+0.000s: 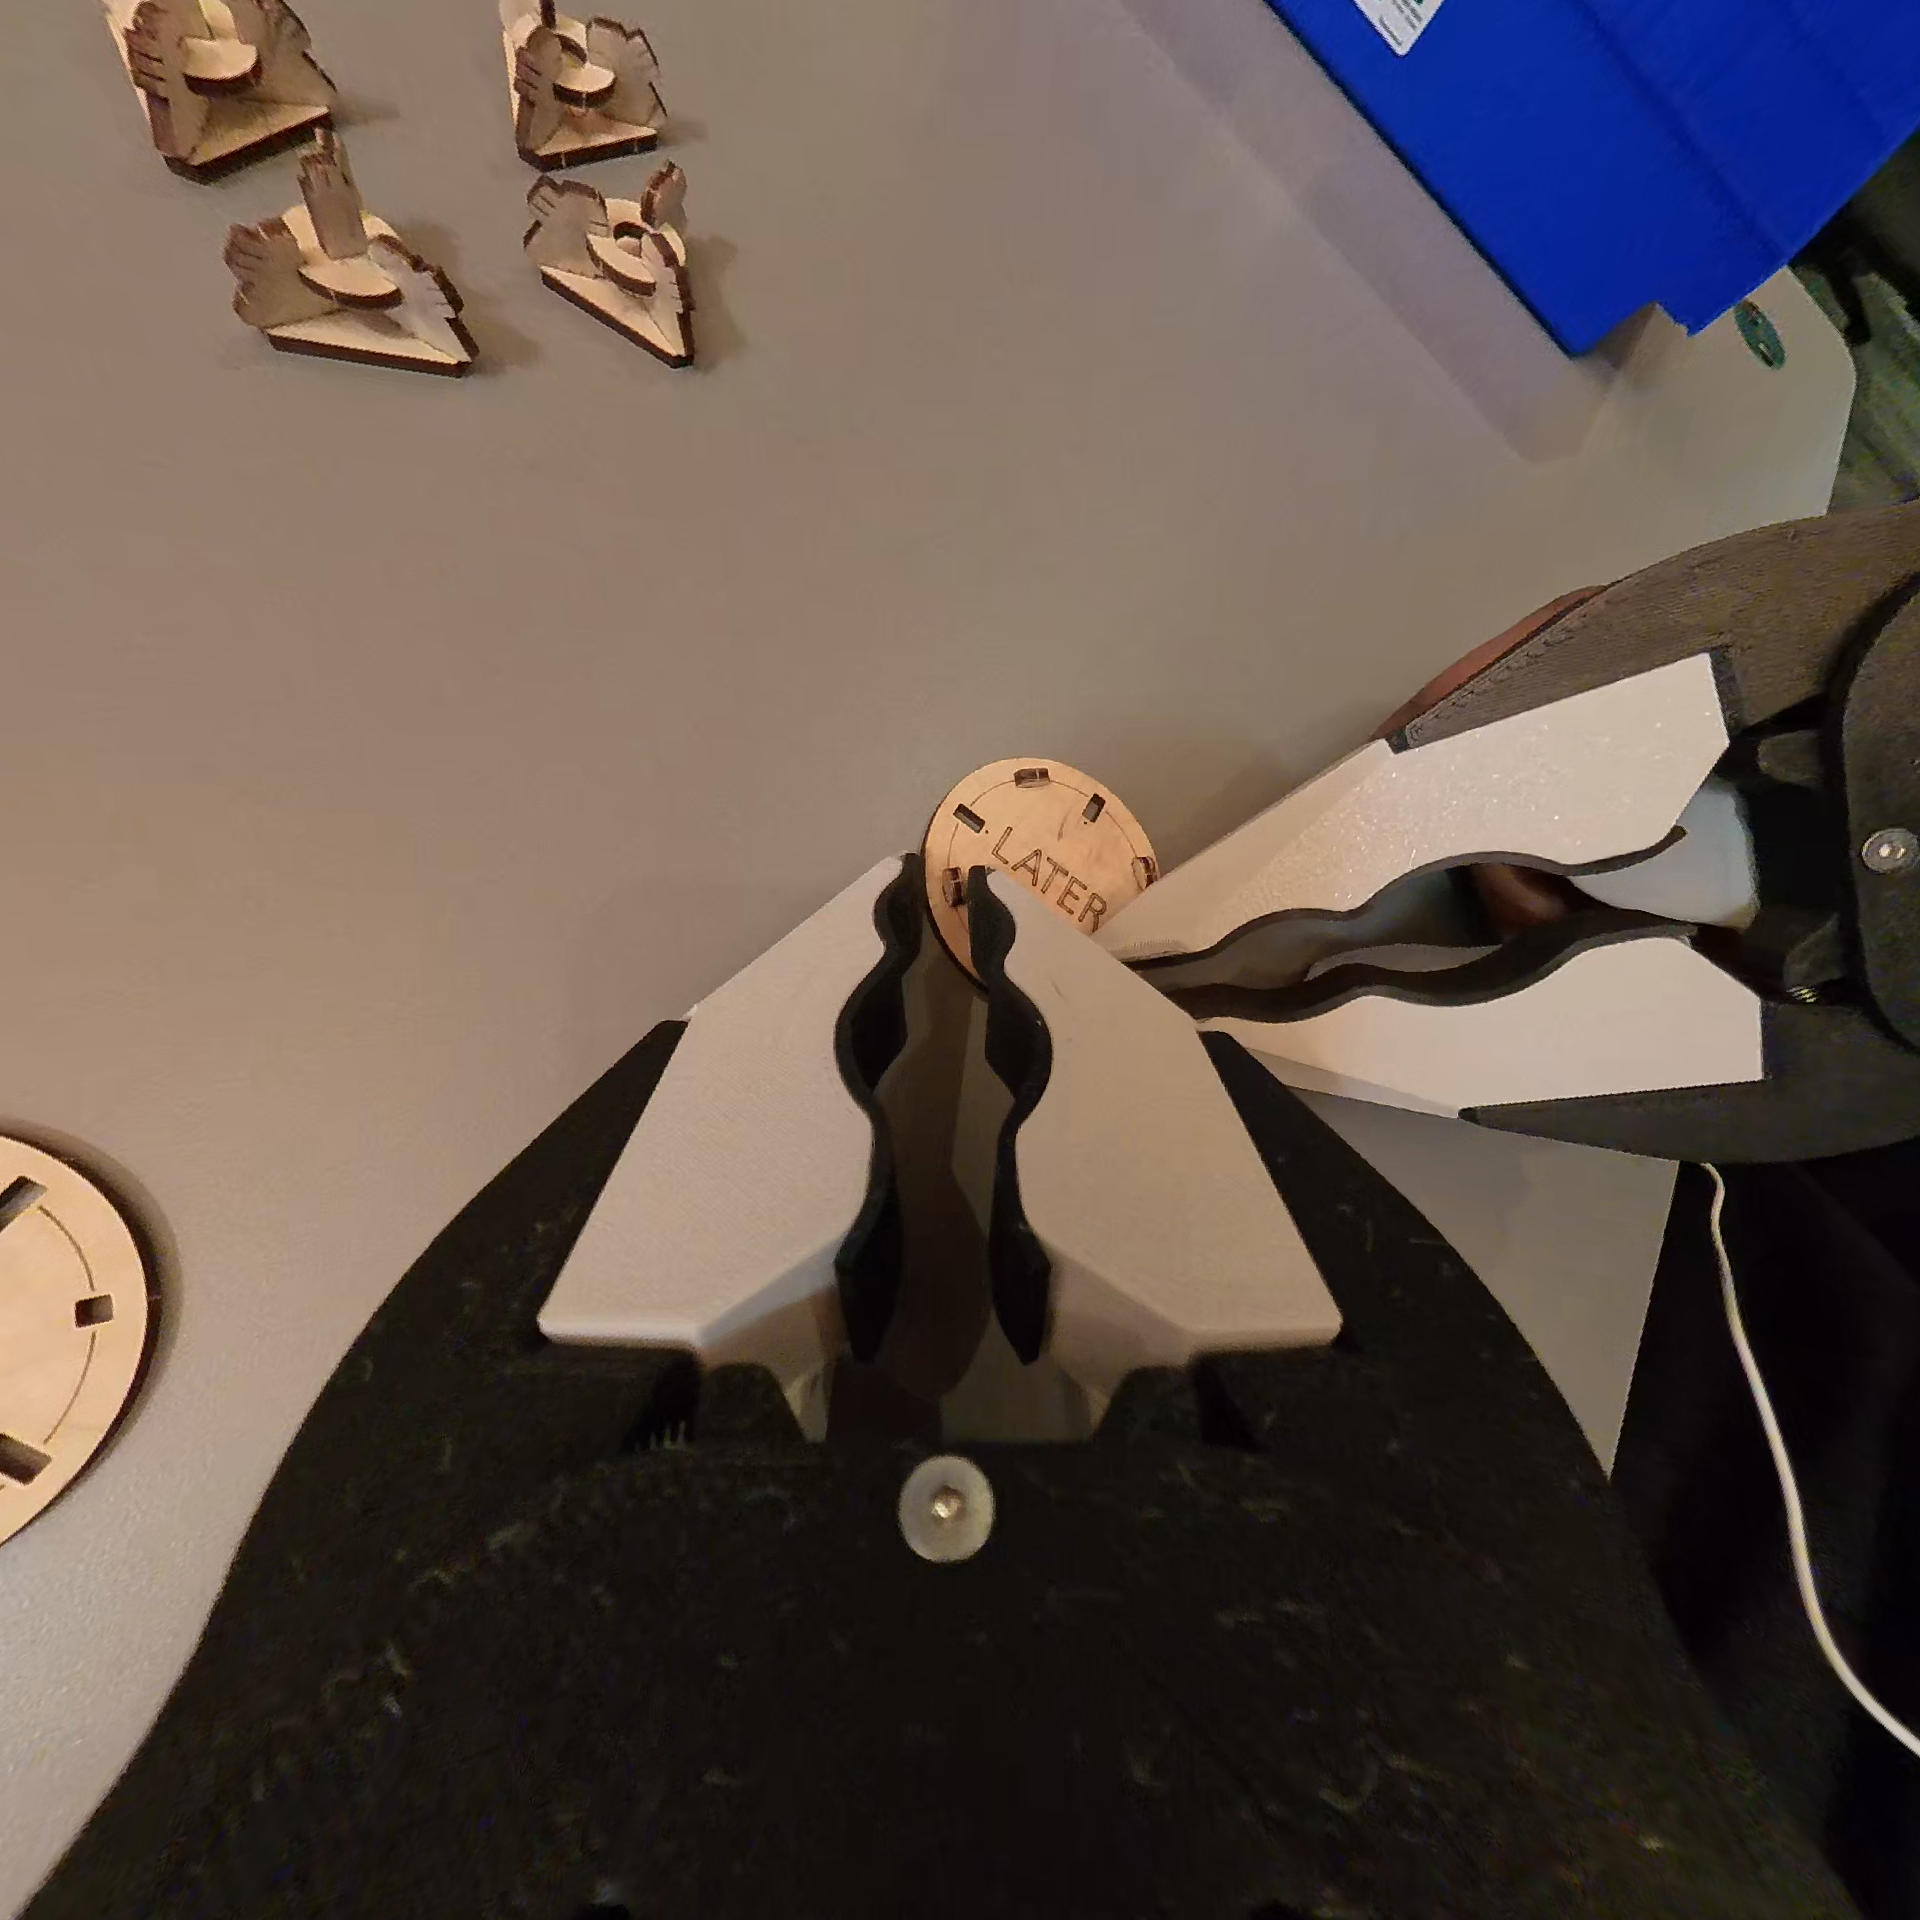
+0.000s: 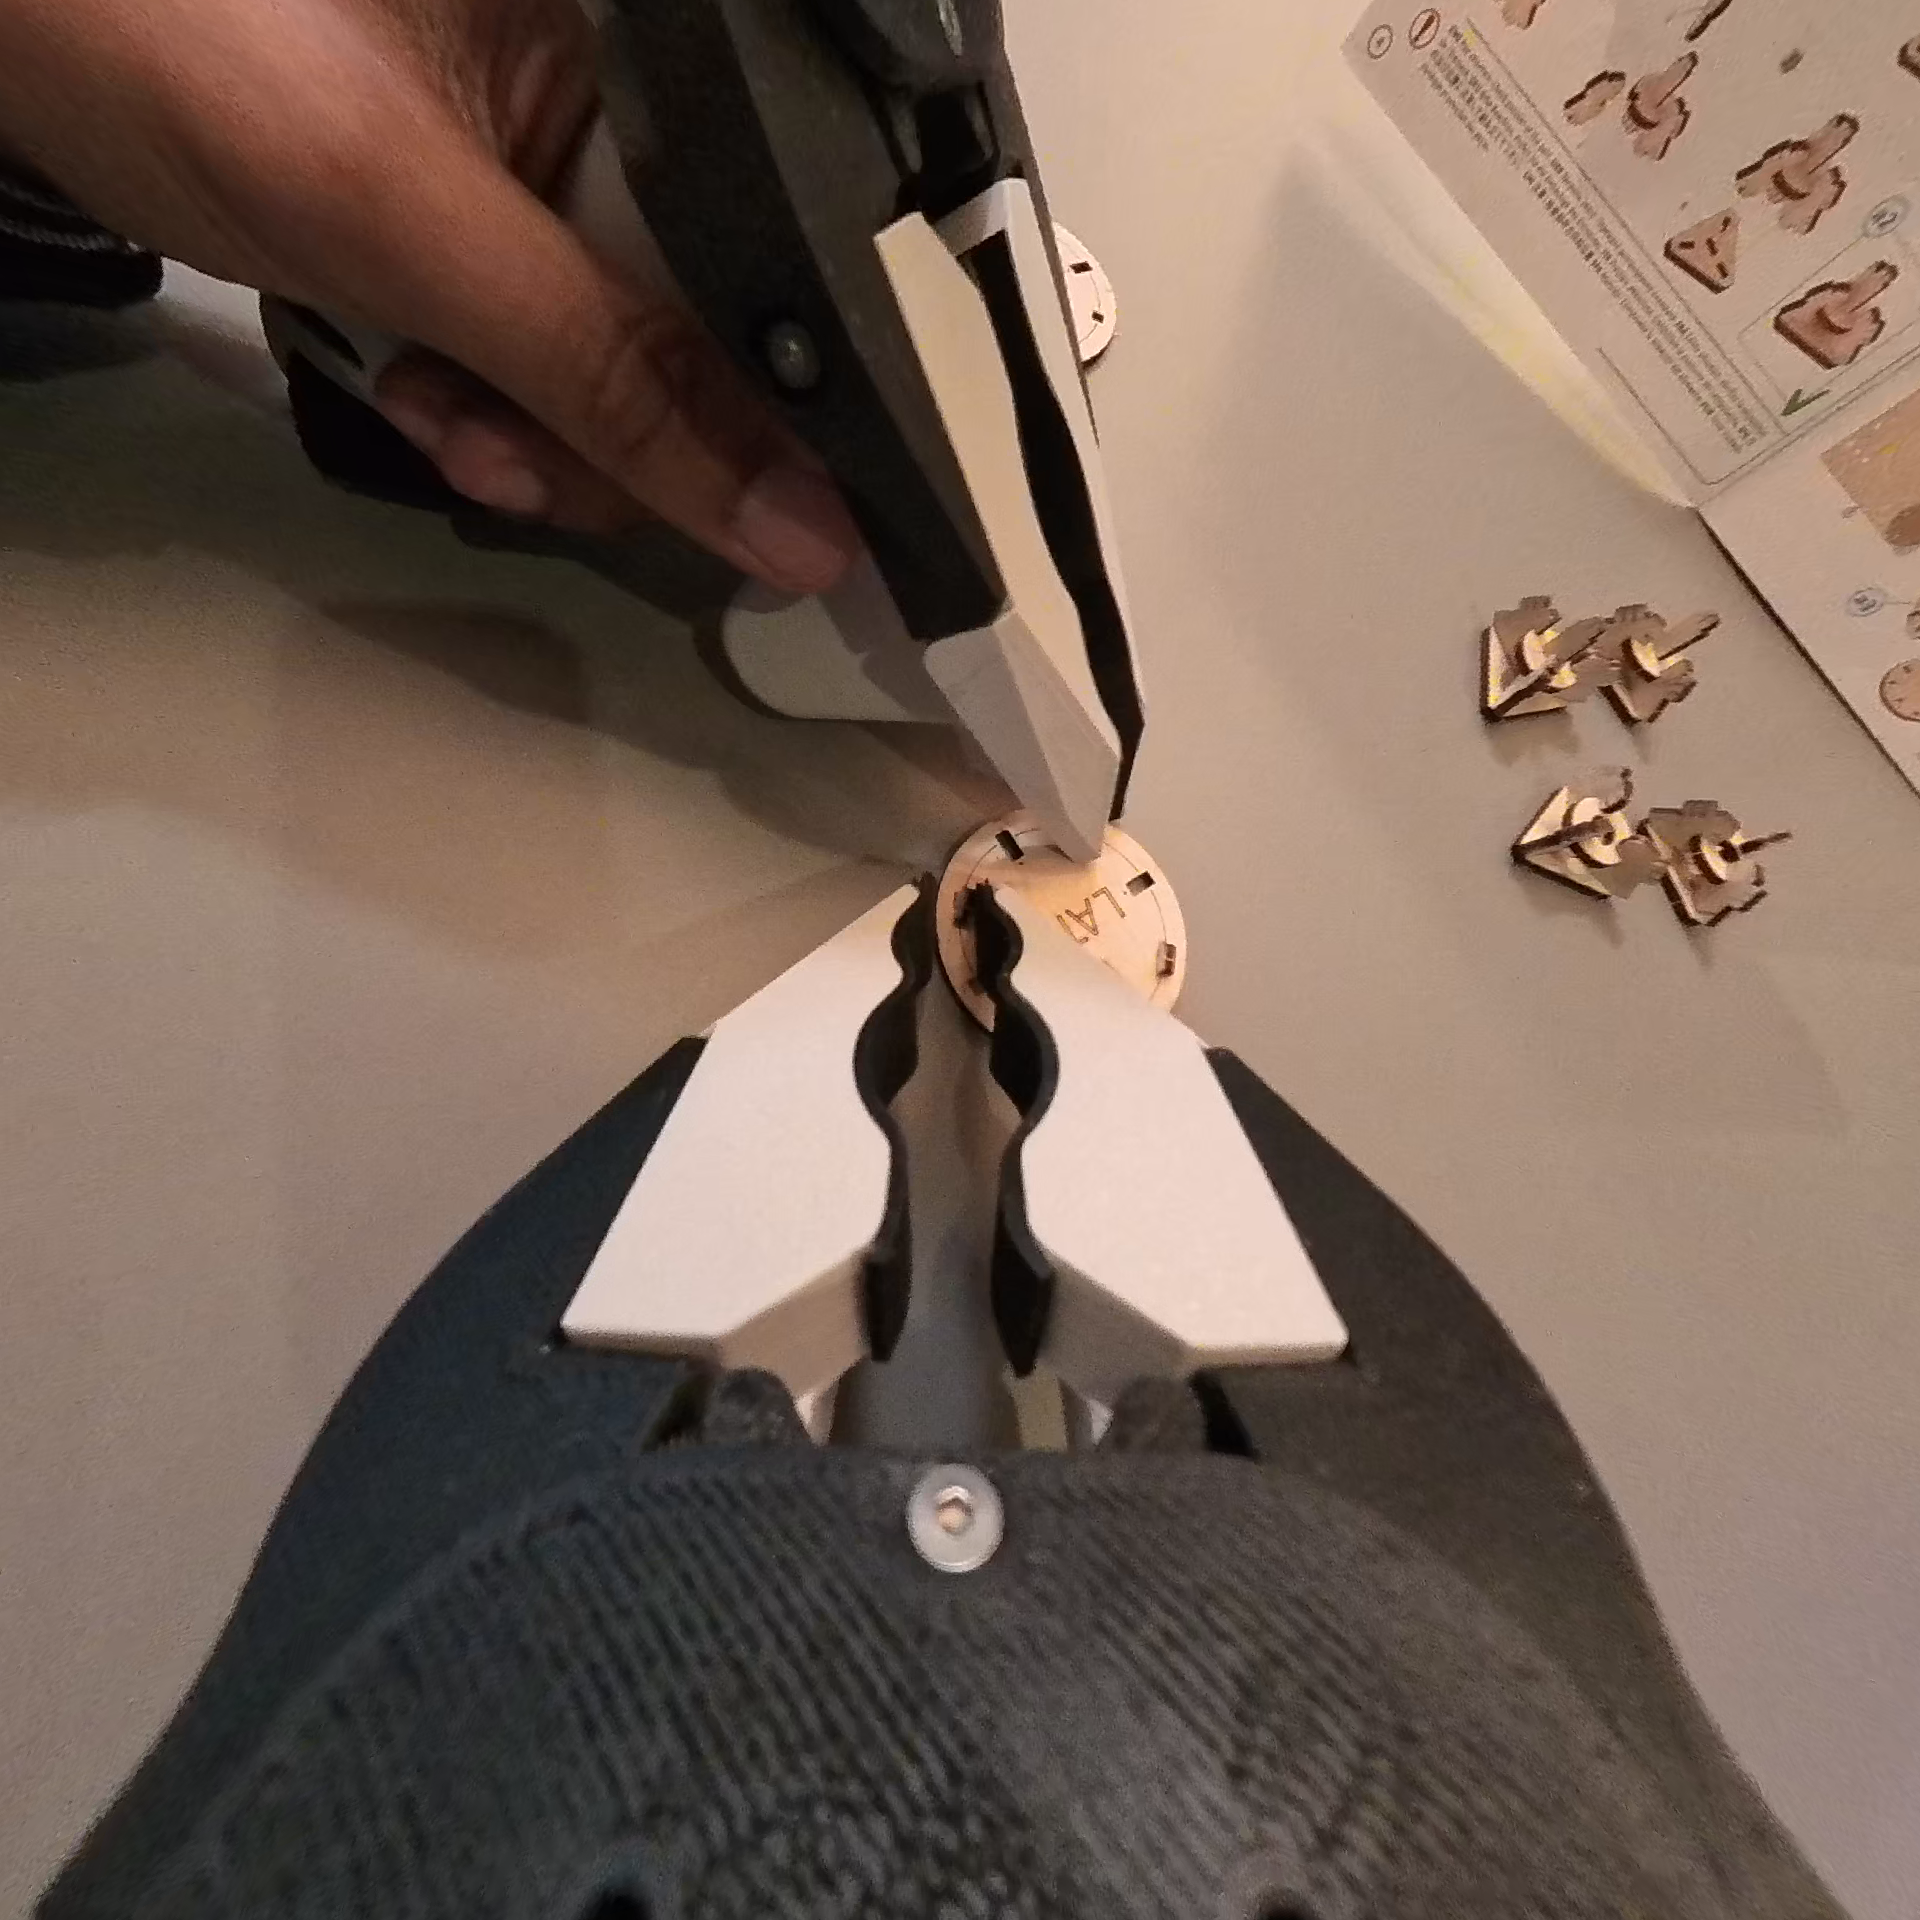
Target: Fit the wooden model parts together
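Left wrist view: left tongs (image 1: 943, 883) pinch wooden disc (image 1: 1049, 847) edgewise.
Right tongs (image 2: 948, 904): clamped on same disc (image 2: 1081, 914).
Risk: opposing pulls could twist disc free onto bench (image 1: 623, 675).

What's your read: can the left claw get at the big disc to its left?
Probably not yet: nothing stands between, but the left claw is shut on the small wooden disc, which the right claw also grips.

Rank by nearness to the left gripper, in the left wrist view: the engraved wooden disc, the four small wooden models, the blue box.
1. Engraved wooden disc: clamped at the left gripper's fingertips.
2. Four small wooden models: far left on the table.
3. Blue box: far right corner; too close to the models to call firmly.
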A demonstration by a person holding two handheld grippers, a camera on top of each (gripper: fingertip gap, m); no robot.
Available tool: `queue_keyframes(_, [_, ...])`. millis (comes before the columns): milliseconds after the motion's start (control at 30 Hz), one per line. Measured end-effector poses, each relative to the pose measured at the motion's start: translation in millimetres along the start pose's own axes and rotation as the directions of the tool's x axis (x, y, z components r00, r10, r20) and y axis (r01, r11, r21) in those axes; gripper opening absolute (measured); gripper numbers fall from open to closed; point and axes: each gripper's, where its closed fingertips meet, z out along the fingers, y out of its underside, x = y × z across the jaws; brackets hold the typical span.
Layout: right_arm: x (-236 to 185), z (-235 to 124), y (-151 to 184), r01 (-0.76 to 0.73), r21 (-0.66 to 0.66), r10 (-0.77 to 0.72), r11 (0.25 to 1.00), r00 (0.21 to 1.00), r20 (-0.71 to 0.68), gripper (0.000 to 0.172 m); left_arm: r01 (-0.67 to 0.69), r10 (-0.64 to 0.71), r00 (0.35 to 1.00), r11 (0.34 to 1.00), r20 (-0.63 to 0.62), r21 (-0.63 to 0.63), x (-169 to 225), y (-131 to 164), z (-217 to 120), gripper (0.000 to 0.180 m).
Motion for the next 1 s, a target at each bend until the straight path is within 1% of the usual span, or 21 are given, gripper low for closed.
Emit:
queue_keyframes(767, [-0.9,0.2,-0.7,0.063,0.015,-0.063,0.998,0.998,0.009,0.006,0.003,-0.003,1.000,1.000,0.002,0.000,-0.1,0.4,0.0,0.008])
queue_keyframes(867, [-0.5,-1.8,-2.6,0.046,0.032,-0.046,0.998,0.999,0.017,0.006,0.008,-0.008,1.000,1.000,-0.004,0.001,0.1,0.4,-0.2,0.008])
queue_keyframes(933, [1.7,-6.2,-6.1,0.011,0.065,-0.013,0.998,1.000,0.025,0.006,0.011,-0.011,1.000,1.000,-0.006,0.001,0.1,0.5,-0.1,0.008])
queue_keyframes(1000, [2.8,-9.6,-4.5,-0.036,0.069,0.032,0.997,0.998,0.051,0.006,0.013,-0.013,1.000,1.000,-0.008,0.001,0.2,0.5,-0.2,0.008])
